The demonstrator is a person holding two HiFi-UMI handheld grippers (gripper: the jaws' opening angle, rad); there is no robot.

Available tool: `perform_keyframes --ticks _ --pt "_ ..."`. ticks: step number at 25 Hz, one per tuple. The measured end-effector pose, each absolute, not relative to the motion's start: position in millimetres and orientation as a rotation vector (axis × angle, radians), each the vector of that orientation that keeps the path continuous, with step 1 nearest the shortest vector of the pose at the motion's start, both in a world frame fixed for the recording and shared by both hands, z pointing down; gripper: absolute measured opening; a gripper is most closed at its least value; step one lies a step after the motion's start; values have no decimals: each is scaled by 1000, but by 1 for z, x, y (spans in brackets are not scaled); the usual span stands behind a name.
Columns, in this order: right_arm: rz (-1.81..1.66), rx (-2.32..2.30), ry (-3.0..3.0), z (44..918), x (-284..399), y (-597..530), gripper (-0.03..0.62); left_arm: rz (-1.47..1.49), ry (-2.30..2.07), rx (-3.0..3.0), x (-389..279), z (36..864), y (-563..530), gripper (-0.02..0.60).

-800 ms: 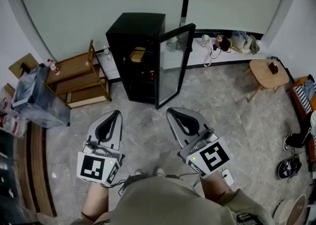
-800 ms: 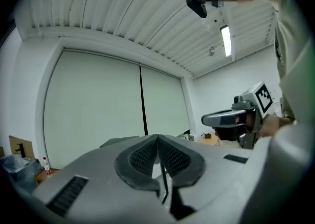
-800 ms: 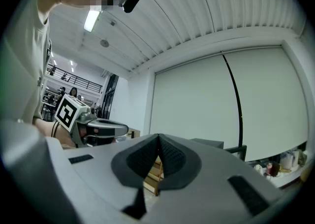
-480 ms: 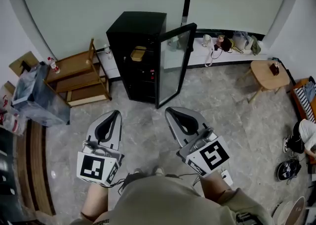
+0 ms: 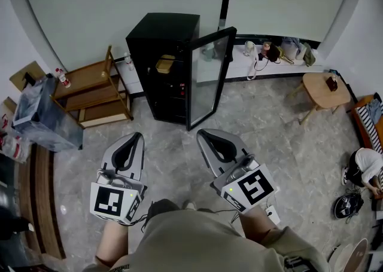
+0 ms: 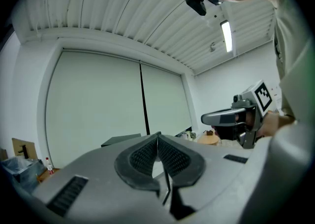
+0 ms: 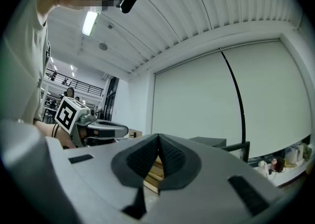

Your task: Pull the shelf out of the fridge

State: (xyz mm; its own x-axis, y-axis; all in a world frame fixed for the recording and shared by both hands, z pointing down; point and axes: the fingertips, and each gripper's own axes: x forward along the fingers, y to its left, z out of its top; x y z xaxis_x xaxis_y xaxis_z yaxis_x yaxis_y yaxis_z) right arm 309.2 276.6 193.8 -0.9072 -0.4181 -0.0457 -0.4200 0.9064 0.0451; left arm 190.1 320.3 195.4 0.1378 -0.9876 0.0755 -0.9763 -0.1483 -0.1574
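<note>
- Both grippers have drifted a little leftward in the head view since the earlier frame, and the person crouched at the floor's right edge [image 5: 362, 168] has shifted; the fridge and its door stand as they did.
- Nearest, the left gripper [image 5: 138, 136] and the right gripper [image 5: 201, 132] are held side by side low in front of the person, over bare floor [image 5: 173, 130], both aimed towards the fridge; each gripper's own view shows its ribbed pads [image 6: 141, 158] meeting tip to tip with nothing caught between them, so both are closed and empty.
- Beyond the jaw tips a stretch of floor lies open; neither gripper touches anything.
- Farther on, the black fridge [image 5: 161, 37] stands at the floor's far edge against the wall, just beside a wooden rack [image 5: 90, 88] on its left; its glass door [image 5: 209, 76] is swung open to the right, so the way in looks free.
- Inside, the cabinet is dark and the shelf itself is hard to pick out; a yellowish thing [image 5: 165, 63] sits at an upper level, probably on it; nothing juts past the cabinet front, so I judge the shelf fully in.
- By my reading only the open door is in place; the approach, parting the jaws, gripping the shelf's front edge and the pull are all left.
</note>
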Motion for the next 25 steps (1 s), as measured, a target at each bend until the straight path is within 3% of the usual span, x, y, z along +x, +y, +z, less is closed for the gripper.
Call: perform_keyframes --ticks 12,25 --pt "60 -665 3011 201 296 259 -4 -250 2011 -2304 180 204 308 8" --pt "66 -676 3032 216 237 212 -5 -223 2010 -2310 121 215 260 8"
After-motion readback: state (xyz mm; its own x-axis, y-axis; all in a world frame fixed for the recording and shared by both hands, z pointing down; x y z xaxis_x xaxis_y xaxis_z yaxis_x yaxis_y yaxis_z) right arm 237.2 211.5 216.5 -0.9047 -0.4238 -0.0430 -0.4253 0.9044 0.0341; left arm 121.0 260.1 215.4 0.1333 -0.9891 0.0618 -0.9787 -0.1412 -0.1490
